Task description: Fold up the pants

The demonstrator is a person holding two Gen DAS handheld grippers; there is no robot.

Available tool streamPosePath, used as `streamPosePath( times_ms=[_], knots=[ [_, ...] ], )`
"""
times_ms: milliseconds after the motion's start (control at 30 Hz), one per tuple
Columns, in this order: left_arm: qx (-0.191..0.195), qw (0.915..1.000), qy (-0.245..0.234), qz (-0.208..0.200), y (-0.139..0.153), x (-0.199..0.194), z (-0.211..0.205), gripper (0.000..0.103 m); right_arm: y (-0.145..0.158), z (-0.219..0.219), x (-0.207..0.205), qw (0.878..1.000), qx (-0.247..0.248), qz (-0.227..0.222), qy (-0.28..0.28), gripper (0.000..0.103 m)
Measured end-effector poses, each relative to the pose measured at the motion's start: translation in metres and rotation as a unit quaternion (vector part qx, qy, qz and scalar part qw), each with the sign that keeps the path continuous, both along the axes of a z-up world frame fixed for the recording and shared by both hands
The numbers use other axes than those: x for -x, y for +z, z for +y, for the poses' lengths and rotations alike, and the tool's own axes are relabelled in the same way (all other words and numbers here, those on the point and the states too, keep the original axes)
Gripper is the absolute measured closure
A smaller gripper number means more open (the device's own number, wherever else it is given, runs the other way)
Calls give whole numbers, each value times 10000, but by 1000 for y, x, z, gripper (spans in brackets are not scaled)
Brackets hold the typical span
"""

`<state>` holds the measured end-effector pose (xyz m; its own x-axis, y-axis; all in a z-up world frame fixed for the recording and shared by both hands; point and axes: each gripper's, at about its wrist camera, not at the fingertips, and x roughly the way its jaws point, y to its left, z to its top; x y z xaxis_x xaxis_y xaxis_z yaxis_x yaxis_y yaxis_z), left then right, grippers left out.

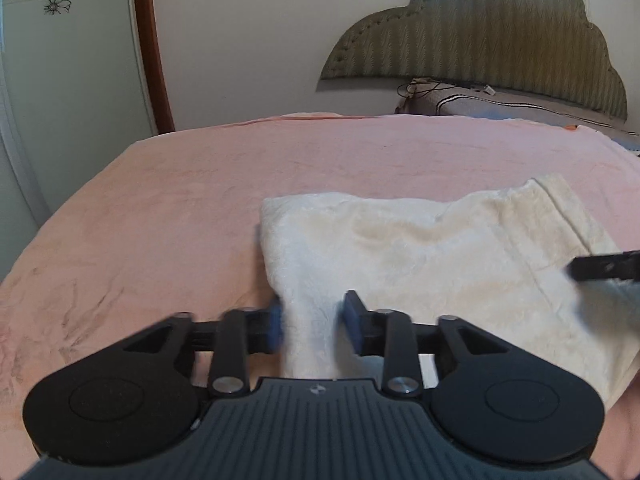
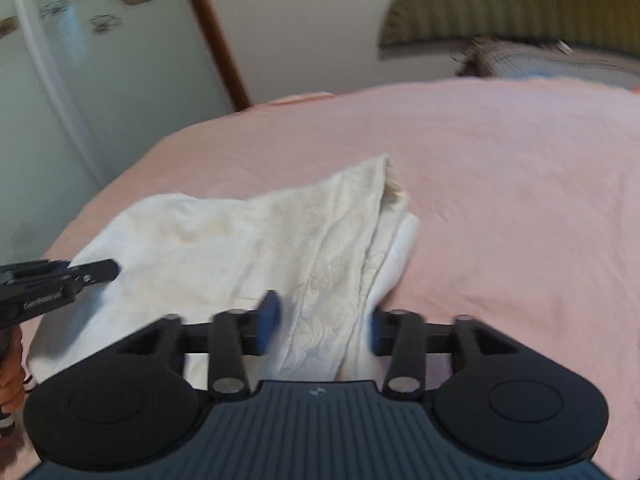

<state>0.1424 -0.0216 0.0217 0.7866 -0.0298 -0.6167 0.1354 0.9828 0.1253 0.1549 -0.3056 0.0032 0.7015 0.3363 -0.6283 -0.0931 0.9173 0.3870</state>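
Cream-white pants (image 1: 420, 256) lie folded into a thick pad on the pink bed sheet (image 1: 180, 200). My left gripper (image 1: 314, 326) stands open at the pad's near left corner, a fold of cloth between its blue pads without being pressed. In the right wrist view the pants (image 2: 240, 240) show a stacked layered edge on their right side. My right gripper (image 2: 322, 326) is open over that near right edge, with cloth lying between its jaws. Each gripper shows in the other view: the right gripper (image 1: 604, 266) at the pad's right, the left gripper (image 2: 100, 270) at its left.
A padded olive headboard (image 1: 480, 40) and a striped pillow (image 1: 520, 108) with cables on it stand at the bed's far right. A brown door frame (image 1: 152, 40) and a pale flowered cabinet (image 1: 60, 60) lie beyond the left bed edge. A person's hand (image 2: 10, 384) holds the left gripper.
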Motion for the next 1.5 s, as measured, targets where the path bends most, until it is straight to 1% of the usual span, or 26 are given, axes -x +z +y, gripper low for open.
streamPosePath(
  times_ms=[33,100,133,200,267,333,400,433,467,500,567,633,667,733,833,967,1033,1067,1133,1167,1200,1233,1267,1333,1400,1500],
  knots=[
    [-51,9999,95,-43,2,6,2,48,4,-4,9,9999,5,-93,-131,52],
    [-124,9995,275,-88,7,18,6,38,18,-3,37,9959,450,-516,-597,52],
    [-95,9994,299,-118,8,24,8,36,25,1,52,9922,634,-770,-742,52],
    [-158,9995,235,-137,8,38,6,30,35,18,78,9894,762,-1198,-298,52],
    [-474,9986,181,-154,-2,42,-1,26,36,42,94,9853,888,-1413,378,54],
    [-795,9966,188,-75,-13,37,-6,24,25,61,89,9855,1110,-1052,732,55],
    [-631,9974,340,-4,-10,40,-1,27,9,63,79,9899,1130,-681,519,55],
    [-471,9982,374,-40,-3,46,2,26,8,58,76,9946,818,-574,291,55],
    [-358,9987,365,-73,4,53,4,25,12,55,82,9968,561,-562,69,55],
    [-297,9989,359,-68,9,62,5,25,18,56,90,9970,485,-583,-138,55],
    [-237,9990,370,-13,16,79,3,23,31,64,111,9953,563,-747,-256,51],
    [-173,9993,343,29,18,96,-1,21,35,74,129,9940,587,-911,-132,27],
    [-120,9994,305,96,18,103,-4,21,34,77,137,9935,628,-939,-106,23],
    [46,9996,219,143,19,120,-6,21,30,84,146,9938,790,-777,-89,21],
    [17,9997,63,224,17,140,-10,19,24,92,158,9953,893,-359,-59,21],
    [117,9992,50,386,13,159,-8,18,42,109,194,9927,1084,-495,202,21],
    [248,9986,65,471,7,167,-5,16,63,113,215,9925,915,-742,326,21],
    [245,9983,99,510,3,166,-5,16,74,113,224,9935,651,-832,430,21],
    [292,9980,147,550,-3,168,-4,16,94,105,237,9914,-453,-1010,694,17],
    [343,9976,164,575,-6,168,-4,16,98,100,239,9855,-1029,-1083,809,8],
    [378,9973,208,592,-9,167,-5,16,99,98,239,9802,-1362,-1129,886,2],
    [411,9970,255,597,-11,166,-5,16,98,99,238,9790,-1389,-1181,913,2],
    [435,9969,285,587,-14,167,-5,16,94,101,234,9836,-1108,-1184,794,2],
    [411,9969,322,588,-17,165,-6,16,80,112,221,9943,15,-1036,257,2],
    [369,9970,314,606,-20,164,-7,16,58,121,207,9918,900,-902,-127,2],
    [278,9978,277,526,-21,165,-8,16,32,123,195,9899,1131,-763,-374,2]
  ],
)
